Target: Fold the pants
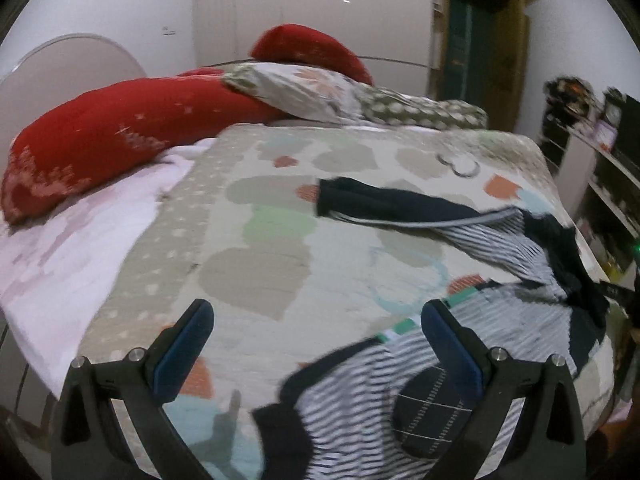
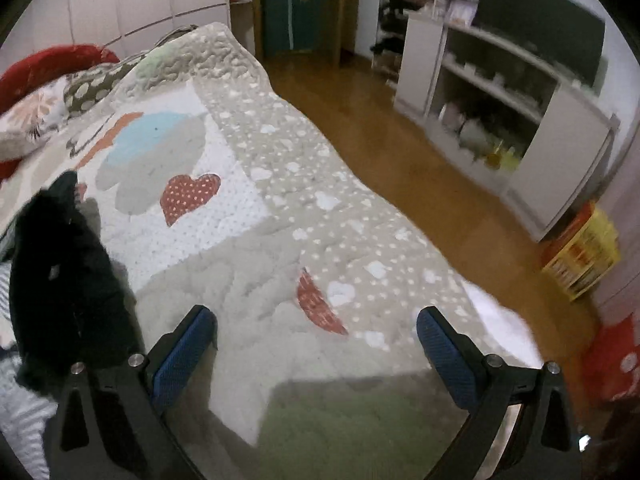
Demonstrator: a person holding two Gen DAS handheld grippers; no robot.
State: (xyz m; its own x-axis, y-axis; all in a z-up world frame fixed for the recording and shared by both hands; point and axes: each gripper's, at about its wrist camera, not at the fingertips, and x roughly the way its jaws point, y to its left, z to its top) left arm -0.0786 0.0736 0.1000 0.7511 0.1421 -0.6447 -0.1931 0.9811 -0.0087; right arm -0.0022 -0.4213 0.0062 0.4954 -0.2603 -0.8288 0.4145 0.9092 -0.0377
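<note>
Quilted bed [image 1: 280,264], striped pants [image 1: 500,328] beneath wide-open left tool [image 1: 316,320].

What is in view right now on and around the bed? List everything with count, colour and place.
pants: one pair, dark navy with striped lining, spread crumpled on the right of the bed, one leg reaching toward the pillows
quilt: one, beige with hearts and pastel patches, covering the bed
red cushions: two, at the head of the bed
patterned pillows: two, floral white and spotted olive, by the cushions
pink sheet: one, left edge of the bed
shelf unit: one, white, on the right wall
door: one, teal, far wall
floor: wooden, brown
left claw: open, over the pants' waist end
right claw: open, over bare quilt
</note>
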